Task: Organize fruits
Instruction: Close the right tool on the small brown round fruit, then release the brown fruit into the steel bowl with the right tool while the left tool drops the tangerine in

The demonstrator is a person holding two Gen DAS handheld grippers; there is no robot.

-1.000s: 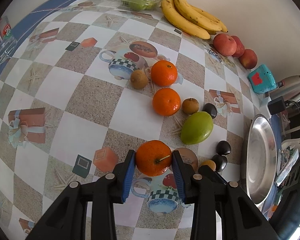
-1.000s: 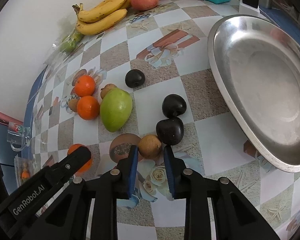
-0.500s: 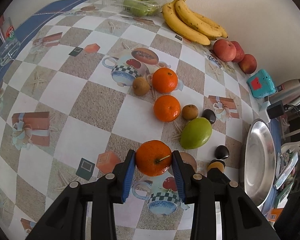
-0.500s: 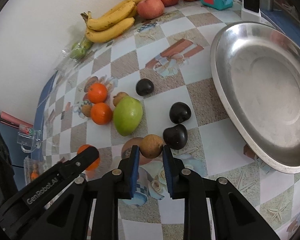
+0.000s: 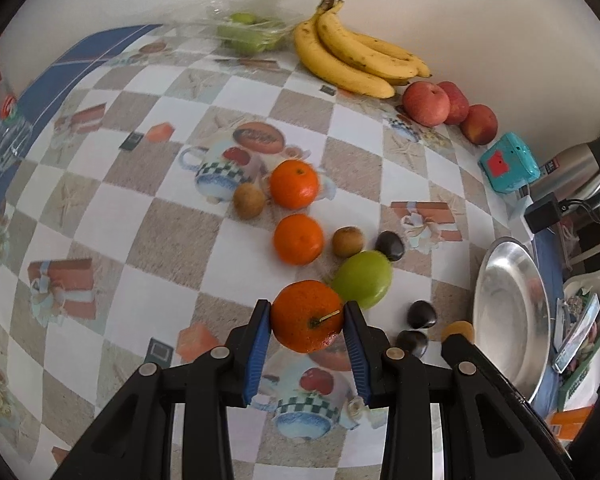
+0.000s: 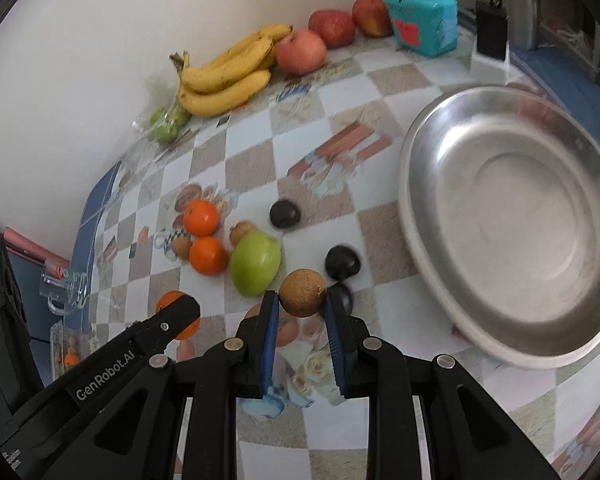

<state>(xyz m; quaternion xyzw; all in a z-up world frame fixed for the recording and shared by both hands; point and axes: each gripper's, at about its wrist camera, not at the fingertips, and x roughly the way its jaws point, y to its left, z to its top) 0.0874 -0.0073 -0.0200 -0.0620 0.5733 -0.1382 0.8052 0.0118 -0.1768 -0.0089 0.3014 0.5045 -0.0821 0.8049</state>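
My left gripper (image 5: 306,322) is shut on an orange (image 5: 307,316) and holds it above the patterned tablecloth. My right gripper (image 6: 300,300) is shut on a small round brown fruit (image 6: 302,292), lifted off the table too. Two more oranges (image 5: 295,184) (image 5: 298,239), a green mango (image 5: 363,279), two small brown fruits (image 5: 249,200) (image 5: 348,242) and three dark fruits (image 5: 390,245) (image 5: 421,314) (image 5: 412,343) lie in the middle. A big steel plate (image 6: 420,184) stands to the right. In the right wrist view the left gripper (image 6: 180,312) with its orange shows at lower left.
Bananas (image 5: 352,62), three red apples (image 5: 426,103) and a bag of green fruit (image 5: 248,34) line the wall. A teal box (image 5: 510,168), a steel flask (image 5: 576,172) and a black adapter (image 5: 544,213) stand at far right. A glass mug (image 5: 4,136) sits at left.
Both grippers have risen with their fruit. The brown fruit has come off the table beside the dark fruits, and the table looks farther away in both views.
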